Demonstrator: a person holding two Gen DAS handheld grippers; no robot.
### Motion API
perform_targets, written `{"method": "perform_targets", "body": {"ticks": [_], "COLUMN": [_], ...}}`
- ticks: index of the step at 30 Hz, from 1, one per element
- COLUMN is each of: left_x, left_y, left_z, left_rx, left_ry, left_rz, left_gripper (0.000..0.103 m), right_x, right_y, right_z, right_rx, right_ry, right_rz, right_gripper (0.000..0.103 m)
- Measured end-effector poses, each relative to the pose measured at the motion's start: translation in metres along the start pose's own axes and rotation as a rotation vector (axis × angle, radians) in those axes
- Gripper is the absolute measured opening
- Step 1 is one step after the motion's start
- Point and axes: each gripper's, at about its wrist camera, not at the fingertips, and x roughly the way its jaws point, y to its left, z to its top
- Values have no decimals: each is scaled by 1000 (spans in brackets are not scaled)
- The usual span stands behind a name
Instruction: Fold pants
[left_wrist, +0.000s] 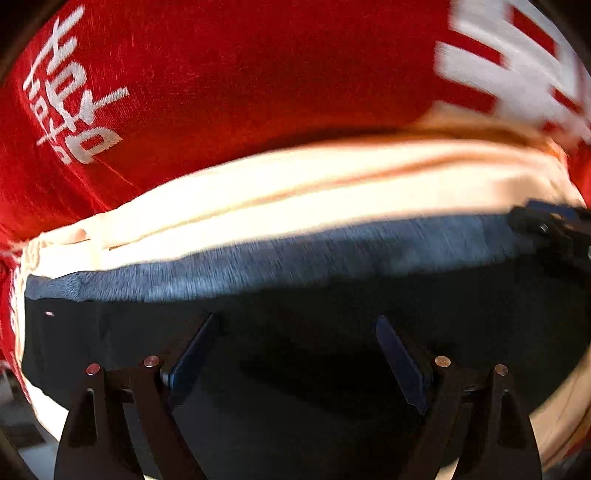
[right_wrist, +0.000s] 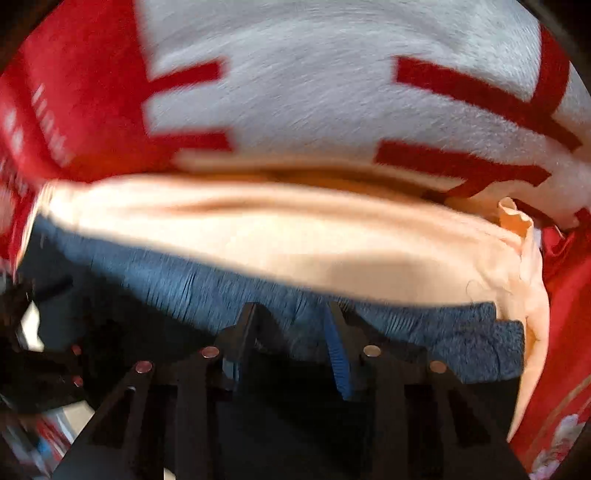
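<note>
In the left wrist view, the red cloth with white printed characters (left_wrist: 229, 74) filled the upper left and top of the frame, and beneath it, across the middle, the pale cream folded fabric (left_wrist: 295, 177) was seen lying as a band. Below that band, the dark pants with a blue-grey ribbed waistband (left_wrist: 280, 258) spread over the lower half of the frame, near the left gripper (left_wrist: 295, 350), whose black fingers were held wide apart with nothing between them. At the right edge of the same view, another black gripper was partly seen at the waistband edge. In the right wrist view, the same order was repeated from upper left downward: red and white cloth, cream fabric, then the waistband at lower centre. There the right gripper (right_wrist: 291, 332) was set with its fingers close about a bunched part of the waistband, though through the blur a firm clamp could not be confirmed. It was judged that, if only one side were lifted, the pants would be dragged askew and the fold creased unevenly; the cream fabric beneath could also be pinched and carried along, since it lay touching the waistband.
</note>
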Motion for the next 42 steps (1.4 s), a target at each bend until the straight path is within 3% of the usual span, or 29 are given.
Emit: {"method": "perform_targets", "body": {"ticks": [5,8,11,17,22,25,28,29,30,34,36,38,40,42], "left_x": [5,-5,-14,-18,-11,-10,-3,-3,-5,-39,-31,-14,-10,-12], "left_y": [18,26,26,10,-4,-9,-8,-7,-6,-8,-9,-12,-13,-12], "left_z": [19,15,5,-21,-33,-35,-26,-24,-23,-20,-17,-16,-18,-20], "left_rx": [-80,-71,-36,45,69,66,64,62,55,0,3,20,26,29], "left_ry": [5,0,2,1,14,8,14,18,19,-90,-54,3,-8,-13], "left_rz": [-10,1,-1,0,11,20,19,18,21,39,45,65,59,53], "left_gripper": [92,92,92,92,92,92,92,92,92,92,92,92,92,92], "right_x": [-24,-66,-86,-80,-74,-81,-73,-70,-76,-130,-119,-99,-80,-66], "right_y": [-11,-30,-52,-86,-109,-118,-116,-113,-109,-79,-86,-103,-116,-116], "right_z": [-5,-47,-97,-173,-192,-181,-168,-162,-155,-125,-121,-131,-151,-161], "right_rx": [105,229,403,651,807,829,817,811,778,515,523,612,692,675], "right_ry": [-23,-66,-52,-24,-126,-164,-132,-124,-137,-337,-289,-220,-145,-82], "right_rz": [50,136,186,155,153,134,108,113,104,72,70,85,99,118], "right_gripper": [41,42,43,43,43,39,20,9,8,8,8,8,8,12]}}
